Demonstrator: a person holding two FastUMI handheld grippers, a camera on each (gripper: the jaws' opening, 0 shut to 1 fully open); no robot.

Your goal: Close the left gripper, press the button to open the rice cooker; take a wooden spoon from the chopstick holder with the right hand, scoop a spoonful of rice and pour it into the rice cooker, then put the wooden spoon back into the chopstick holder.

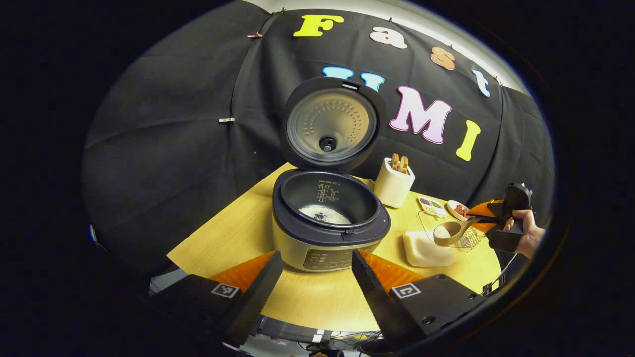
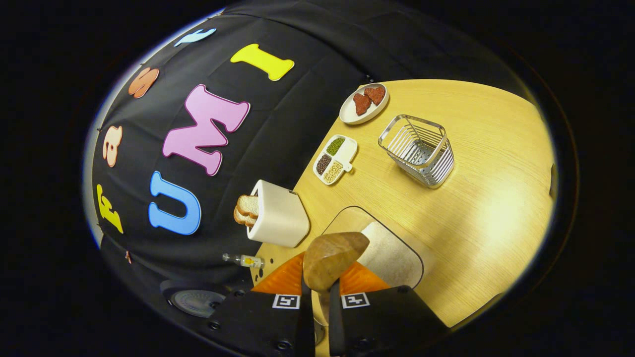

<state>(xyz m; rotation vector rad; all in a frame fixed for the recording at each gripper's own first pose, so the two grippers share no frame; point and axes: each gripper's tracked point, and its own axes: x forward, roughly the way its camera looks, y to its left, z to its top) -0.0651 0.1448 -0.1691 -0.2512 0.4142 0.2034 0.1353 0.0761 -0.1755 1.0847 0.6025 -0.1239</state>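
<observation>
The rice cooker (image 1: 330, 225) stands open on the wooden surface (image 1: 312, 297), its lid (image 1: 331, 124) upright and a little rice (image 1: 325, 214) lying in the inner pot. The left tool (image 1: 317, 277) hovers near the cooker's front panel with its 2 fingers spread apart, holding nothing. To the right, the right tool (image 1: 488, 215) is clamped on the handle of the wooden spoon (image 1: 454, 230), whose bowl carries a heap of rice above the white rice container (image 1: 426, 250). In the right gripper view the spoon (image 2: 333, 258) sits pinched between the right tool (image 2: 321, 297) fingers. The wire chopstick holder (image 2: 418, 148) stands far right, beside a toaster (image 2: 278, 214) with bread (image 2: 245, 208).
</observation>
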